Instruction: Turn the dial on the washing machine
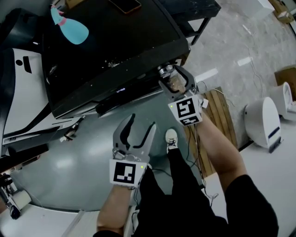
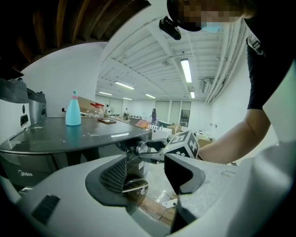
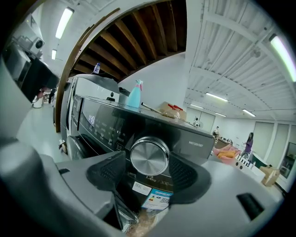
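The dark washing machine (image 1: 106,51) fills the upper left of the head view. Its round silver dial (image 1: 165,71) sits at the right end of the front panel. My right gripper (image 1: 172,76) is open, with one jaw on either side of the dial. In the right gripper view the dial (image 3: 149,156) lies between the two black pads (image 3: 111,172), with a narrow gap on the left. My left gripper (image 1: 142,121) hangs open and empty in front of the machine, lower down. The left gripper view looks past its open jaws (image 2: 145,173) at the right gripper (image 2: 149,152) by the dial (image 2: 138,148).
A light blue bottle (image 1: 71,28) stands on the machine's top, and a flat phone-like object (image 1: 125,5) lies further back. A wooden pallet (image 1: 222,115) with cables lies on the floor at the right, next to a white appliance (image 1: 263,122). The person's shoe (image 1: 171,137) is below the grippers.
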### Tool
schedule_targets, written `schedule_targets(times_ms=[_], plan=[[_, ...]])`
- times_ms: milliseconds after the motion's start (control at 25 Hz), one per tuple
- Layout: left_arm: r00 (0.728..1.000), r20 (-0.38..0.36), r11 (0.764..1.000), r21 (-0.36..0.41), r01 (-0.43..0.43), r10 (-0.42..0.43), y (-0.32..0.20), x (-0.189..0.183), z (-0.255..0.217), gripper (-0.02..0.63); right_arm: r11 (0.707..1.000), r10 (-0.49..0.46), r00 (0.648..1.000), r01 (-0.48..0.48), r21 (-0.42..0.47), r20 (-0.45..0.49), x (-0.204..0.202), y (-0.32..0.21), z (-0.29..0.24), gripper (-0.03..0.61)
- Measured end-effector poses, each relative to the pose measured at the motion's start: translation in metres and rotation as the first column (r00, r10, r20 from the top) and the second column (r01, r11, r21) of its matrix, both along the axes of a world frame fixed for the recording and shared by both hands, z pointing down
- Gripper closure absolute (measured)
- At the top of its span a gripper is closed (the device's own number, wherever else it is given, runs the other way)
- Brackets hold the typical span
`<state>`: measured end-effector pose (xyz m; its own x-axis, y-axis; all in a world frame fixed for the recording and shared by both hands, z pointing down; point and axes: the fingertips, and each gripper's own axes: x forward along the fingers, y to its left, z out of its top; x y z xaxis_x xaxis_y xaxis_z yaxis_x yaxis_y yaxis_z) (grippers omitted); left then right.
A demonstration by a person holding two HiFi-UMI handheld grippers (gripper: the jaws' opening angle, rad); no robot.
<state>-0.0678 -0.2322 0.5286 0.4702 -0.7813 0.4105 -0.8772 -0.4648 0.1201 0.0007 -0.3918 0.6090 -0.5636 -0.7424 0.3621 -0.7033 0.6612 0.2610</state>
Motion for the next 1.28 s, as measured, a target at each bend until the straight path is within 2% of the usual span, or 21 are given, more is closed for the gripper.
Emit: schedule_targets(times_ms=[440,760,920,1080,1280], plan=[[1.0,-0.005,1.0,-0.01,-0.001,0.001,-0.003,-0.002,0.009,0.377,0.999,0.044,0.998,-0.044,-0.002,0.034,0.001,-0.006,0.001,0.31],[1.0,-0.006,1.0,-0.016,0.005,-0.005,0.0,-0.006,0.011,0.377,0.988,0.104,0.973,-0.078,-0.133,0.207,0.005,-0.007,0.004,0.31],[1.0,-0.006,1.0,-0.011,0.006,-0.006,0.001,-0.007,0.011,0.377,0.983,0.125,0.958,-0.085,-0.161,0.258,0.007,-0.008,0.006,0.31],[1.0,-0.01,1.0,-0.015,0.01,-0.01,0.001,-0.008,0.012,0.377,0.985,0.125,0.957,-0.087,-0.151,0.261,0.006,-0.009,0.005,0.307],[1.0,-0.009,1.0,-0.016,0.009,-0.009,0.002,-0.009,0.013,0.377,0.989,0.104,0.975,-0.082,-0.12,0.195,0.004,-0.004,0.005,0.288]])
